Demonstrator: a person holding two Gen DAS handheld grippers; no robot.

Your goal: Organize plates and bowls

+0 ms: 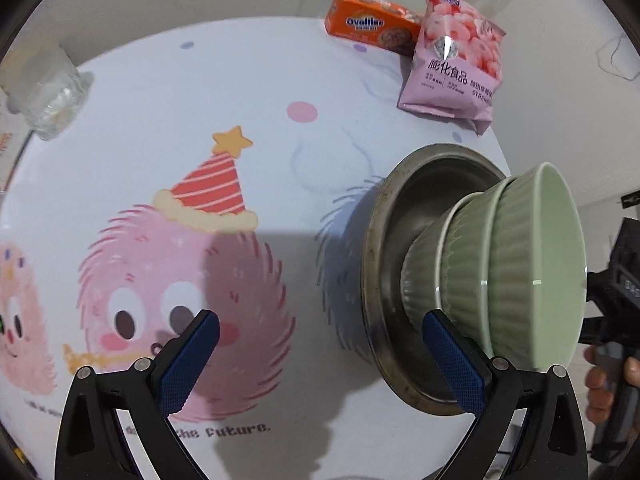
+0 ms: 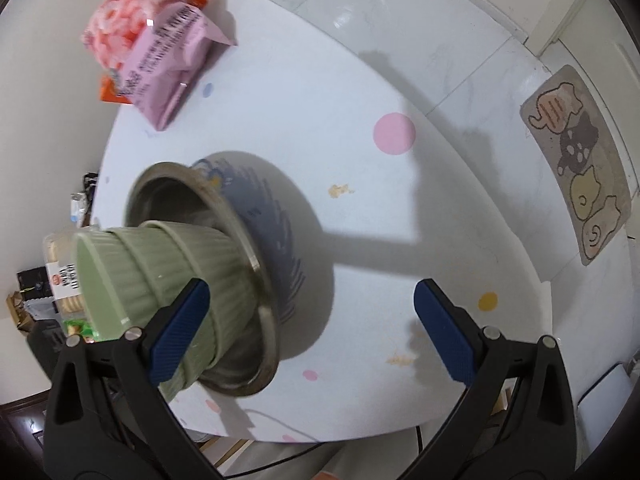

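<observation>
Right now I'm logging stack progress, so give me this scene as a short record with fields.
surface: round table with cartoon cloth
stack: two green ribbed bowls, nested, sitting in a metal bowl
left gripper: open, empty, beside the stack
right gripper: open, empty, left finger in front of the green bowls; contact unclear
other items: pink snack bag, orange Ovaltine box

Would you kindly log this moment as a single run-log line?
stack: two green ribbed bowls nested in metal bowl | left gripper: open, empty | right gripper: open, empty | table: snack bag, Ovaltine box
</observation>
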